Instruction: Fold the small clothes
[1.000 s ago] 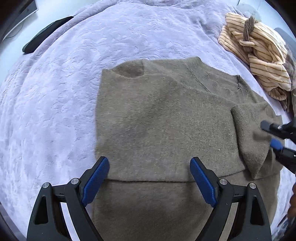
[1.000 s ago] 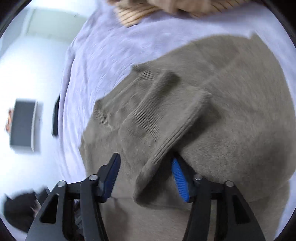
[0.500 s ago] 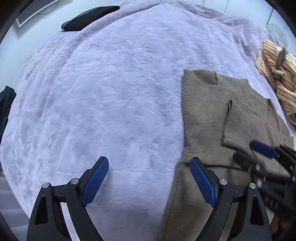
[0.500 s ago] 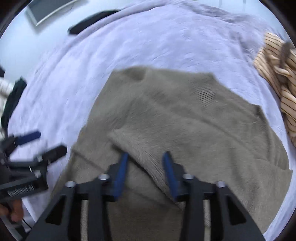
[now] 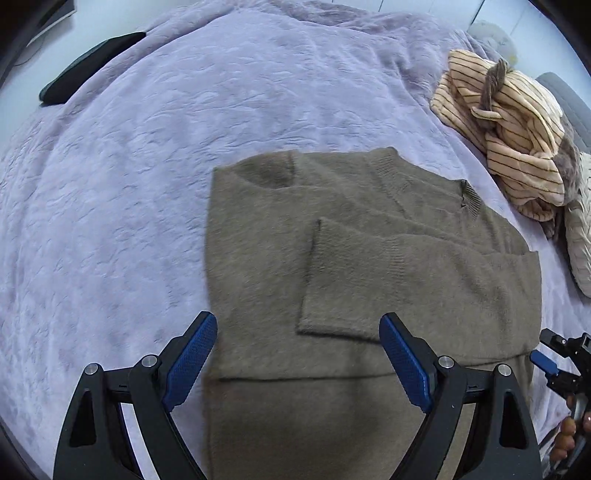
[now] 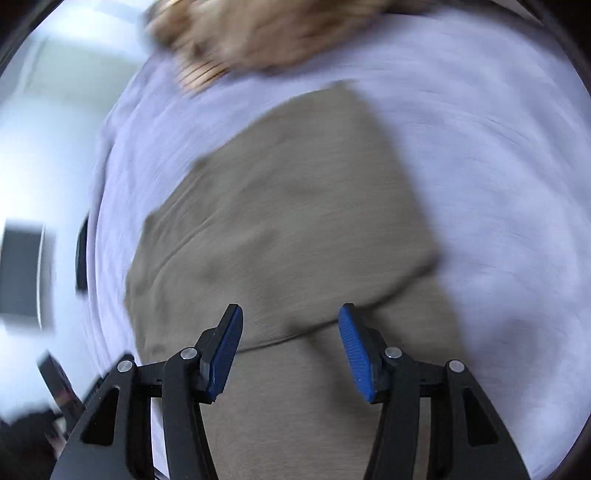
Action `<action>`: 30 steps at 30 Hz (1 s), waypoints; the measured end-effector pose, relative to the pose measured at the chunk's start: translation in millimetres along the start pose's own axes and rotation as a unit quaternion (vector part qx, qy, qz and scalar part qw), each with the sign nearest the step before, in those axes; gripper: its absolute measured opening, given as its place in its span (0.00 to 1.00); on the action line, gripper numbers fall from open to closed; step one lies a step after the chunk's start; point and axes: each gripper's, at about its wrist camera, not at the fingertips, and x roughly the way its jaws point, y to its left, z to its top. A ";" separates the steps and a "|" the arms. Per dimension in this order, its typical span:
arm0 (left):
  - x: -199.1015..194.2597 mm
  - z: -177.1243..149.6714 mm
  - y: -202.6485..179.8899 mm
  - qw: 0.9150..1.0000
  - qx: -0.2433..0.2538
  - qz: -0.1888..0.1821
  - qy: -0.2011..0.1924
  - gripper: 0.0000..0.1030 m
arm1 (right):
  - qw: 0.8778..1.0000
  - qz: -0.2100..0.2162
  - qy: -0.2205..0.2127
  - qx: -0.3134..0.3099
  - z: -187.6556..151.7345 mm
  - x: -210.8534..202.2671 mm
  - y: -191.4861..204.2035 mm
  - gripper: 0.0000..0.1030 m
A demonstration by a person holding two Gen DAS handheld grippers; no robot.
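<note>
Lilac blanket (image 5: pixel 184 147), sweater (image 5: pixel 258 266) sleeve now released flat, right gripper (image 6: pixel 290 332) newly parted, left gripper (image 5: pixel 297 354) wide, empty

Your right gripper (image 6: pixel 290 334), its jaws just parted and nothing between them, hangs over the olive sweater (image 6: pixel 295 206) on the lilac blanket (image 6: pixel 498 155), a blurred striped garment (image 6: pixel 258 33) beyond.

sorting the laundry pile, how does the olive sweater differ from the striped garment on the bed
The olive sweater is plain olive-brown; the striped garment is cream with thin dark stripes. The sweater lies spread flat with one sleeve folded across its front; the striped garment sits crumpled in a heap. The sweater is directly ahead of the left gripper; the striped garment lies further back, near the blanket's edge. Both rest on the lilac blanket.
</note>
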 end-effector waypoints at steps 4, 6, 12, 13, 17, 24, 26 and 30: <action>23.4 15.8 -25.4 1.000 -0.001 -0.010 0.013 0.88 | 0.992 0.058 0.004 0.108 16.5 7.6 -55.3 0.56; 34.8 15.8 -33.0 1.000 0.011 0.014 0.021 0.88 | 0.990 0.075 -0.002 0.120 21.4 17.8 -56.3 0.28; 48.1 -3.3 -35.4 0.996 0.061 0.054 0.039 0.88 | 0.992 0.048 -0.029 0.117 26.4 19.3 -65.1 0.11; 46.6 -5.3 -35.1 0.996 0.065 0.054 0.041 0.88 | 0.992 0.047 -0.020 0.111 27.7 24.0 -64.7 0.10; 31.8 -8.0 -23.7 0.997 0.042 0.030 0.049 0.88 | 0.995 0.038 -0.004 0.091 25.8 16.4 -63.6 0.12; 18.2 4.3 2.2 0.995 0.008 -0.075 0.059 0.88 | 1.000 -0.008 0.005 -0.019 7.6 -10.3 -29.3 0.15; 26.4 8.1 5.1 0.992 0.002 -0.102 0.078 0.87 | 0.999 -0.007 0.012 -0.035 0.3 -10.9 -19.8 0.15; 36.4 10.0 6.2 0.990 -0.008 -0.107 0.087 0.82 | 0.997 -0.003 0.024 -0.073 -13.2 -4.6 3.6 0.15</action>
